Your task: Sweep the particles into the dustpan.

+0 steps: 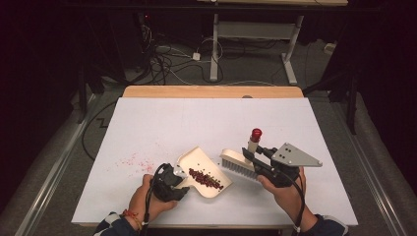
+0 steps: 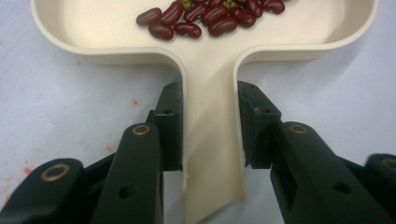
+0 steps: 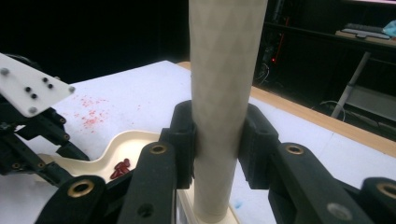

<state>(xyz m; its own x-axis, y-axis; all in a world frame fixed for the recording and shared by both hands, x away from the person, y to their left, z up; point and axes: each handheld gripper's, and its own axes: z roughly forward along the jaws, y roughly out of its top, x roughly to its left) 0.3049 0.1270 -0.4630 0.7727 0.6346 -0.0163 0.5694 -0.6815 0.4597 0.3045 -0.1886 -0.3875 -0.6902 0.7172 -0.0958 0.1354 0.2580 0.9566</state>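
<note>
The dustpan [image 1: 204, 172] is lain flat on the white table [image 1: 196, 118], just ahead of the left gripper [image 1: 183, 188], by which its flat handle [image 2: 212, 140] is clamped from both sides. The left hand [image 1: 145, 199] is rested low near the table's near edge, the gripper being pointed level toward the pan. A heap of red beans [image 1: 205, 179] is seen inside the pan, beyond the jaws. The right hand [image 1: 285, 194] is raised slightly, and the right gripper [image 1: 253, 158] is closed tightly on the upright cream handle [image 3: 224, 93] of the brush [image 1: 238, 164], whose bristles are set on the table just beside the pan's open edge. A red-tipped cap [image 1: 256, 133] is carried at the handle's top. Red specks [image 1: 130, 161] are scattered on the table beyond and to the left of the left gripper.
</note>
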